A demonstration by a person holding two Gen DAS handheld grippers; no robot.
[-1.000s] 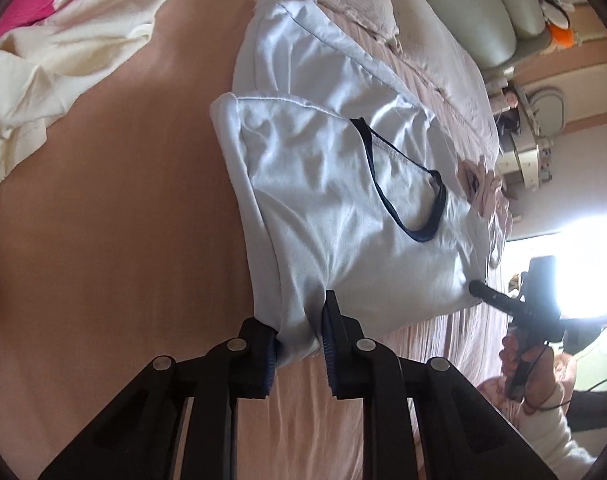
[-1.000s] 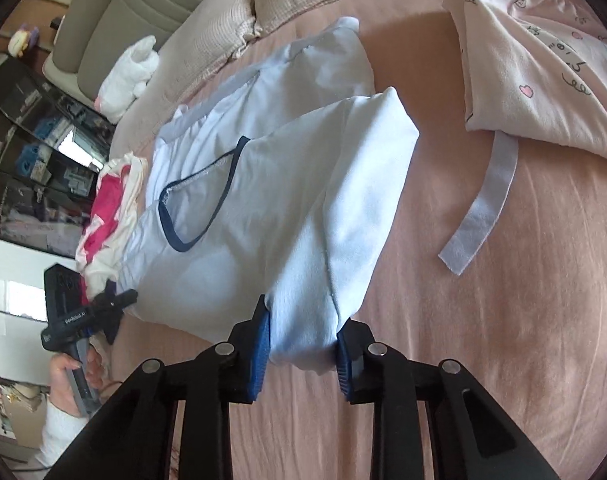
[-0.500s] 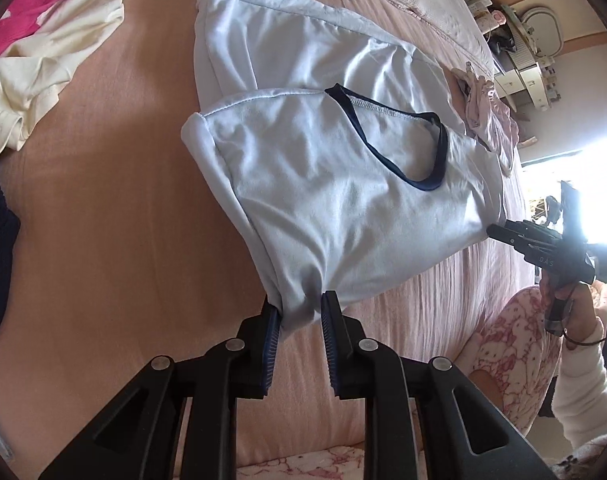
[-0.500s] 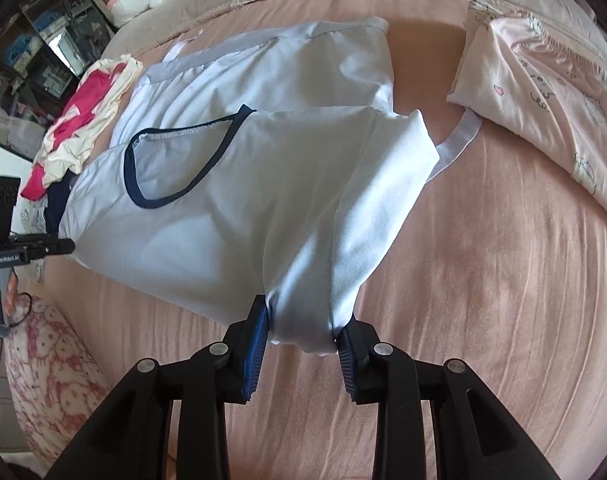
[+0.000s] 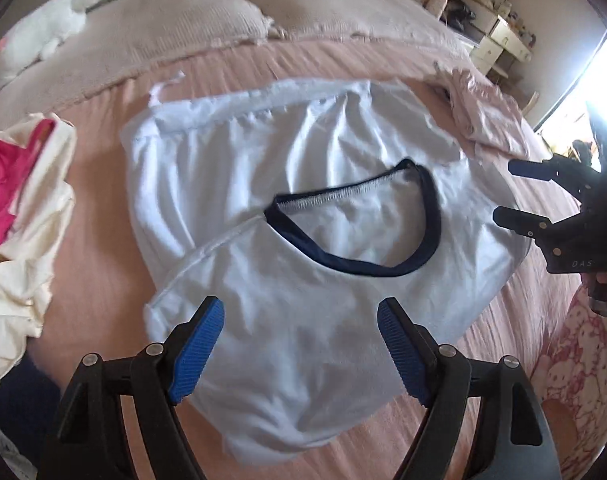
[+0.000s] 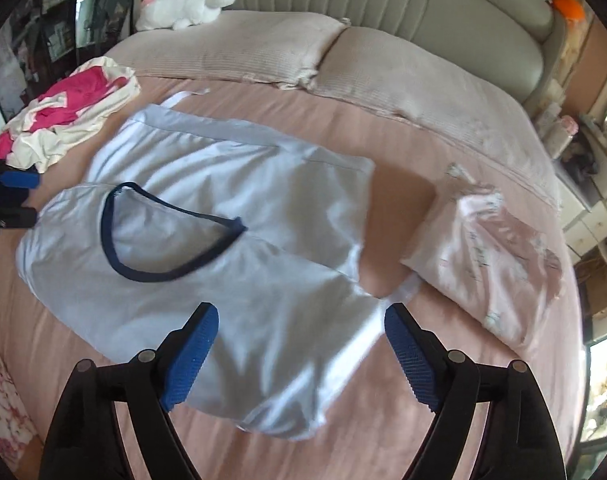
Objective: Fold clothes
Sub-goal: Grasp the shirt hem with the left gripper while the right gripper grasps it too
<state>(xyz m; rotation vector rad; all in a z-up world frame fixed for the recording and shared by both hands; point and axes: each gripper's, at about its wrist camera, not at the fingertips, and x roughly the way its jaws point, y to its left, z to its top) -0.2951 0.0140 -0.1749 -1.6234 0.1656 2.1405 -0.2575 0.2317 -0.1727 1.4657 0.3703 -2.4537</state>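
Note:
A pale blue T-shirt (image 5: 303, 304) with a dark navy collar (image 5: 367, 264) lies folded on the pink bed, its top half laid over the lower half. It also shows in the right wrist view (image 6: 231, 280). My left gripper (image 5: 301, 344) is open and empty above the shirt's near left corner. My right gripper (image 6: 299, 344) is open and empty above the near right corner. The right gripper also shows at the right edge of the left wrist view (image 5: 521, 194). The left gripper shows at the left edge of the right wrist view (image 6: 17, 196).
A cream and pink clothes pile (image 5: 19, 208) lies left of the shirt. A folded pink pyjama (image 6: 499, 256) lies to its right. Two pillows (image 6: 271, 52) and a white plush toy (image 6: 183, 6) sit by the headboard. A dresser (image 5: 499, 40) stands beyond the bed.
Both grippers have let go of the shirt's corners and opened wide. The shirt now lies flat on the bed. Both cameras have swung to face the headboard.

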